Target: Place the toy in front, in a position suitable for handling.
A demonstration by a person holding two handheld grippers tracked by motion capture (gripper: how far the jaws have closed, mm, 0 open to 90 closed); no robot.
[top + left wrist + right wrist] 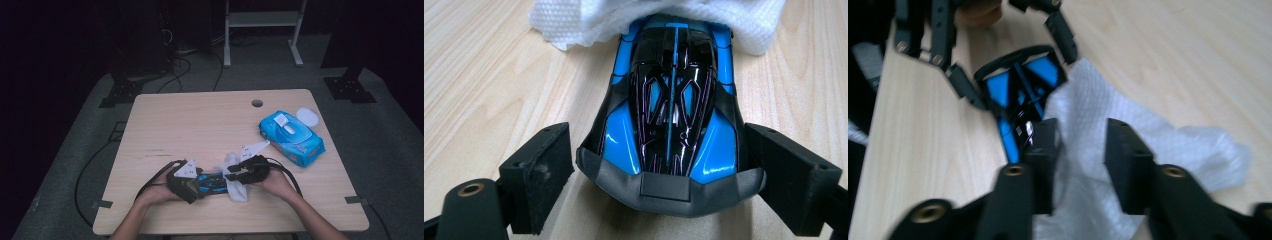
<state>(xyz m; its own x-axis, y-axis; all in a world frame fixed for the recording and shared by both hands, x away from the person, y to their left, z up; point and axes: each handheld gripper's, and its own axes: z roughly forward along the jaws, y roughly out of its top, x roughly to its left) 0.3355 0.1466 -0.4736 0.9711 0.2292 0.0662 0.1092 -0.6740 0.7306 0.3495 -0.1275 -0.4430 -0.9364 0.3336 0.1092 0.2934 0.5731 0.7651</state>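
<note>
From the high view, a blue and black toy car [212, 181] is seen lying on the tabletop [200, 125] near the person's edge, between the two hands. The left gripper [196, 186] is set at one end of the car and the right gripper [236, 176] at the other, where a white wet wipe [235, 186] is draped over it. A blue pack of wipes [291, 137] lies well apart, toward the far right.

In the left gripper view, the car [674, 115] is framed between the fingers [541, 172] — the right-hand pad appears to touch the car's flank, while on the other side a sliver of tabletop seems to show. Whether the car is truly clamped cannot be told. The wipe [589, 17] is bunched over the car's far end. For the wiping to go well, the car should be pinned firmly here so that it is not pushed or rolled.

In the right gripper view, the fingers [1128, 165] are parted, with the wipe [1088, 150] lying loosely between them; nothing is pinched. The car [1018, 87] sits just beyond, partly covered. A thick fold of wipe should be gathered before closing — a thin edge would likely slip — and strokes are best drawn along the car's length, toward the steadying gripper, with light pressure.
</note>
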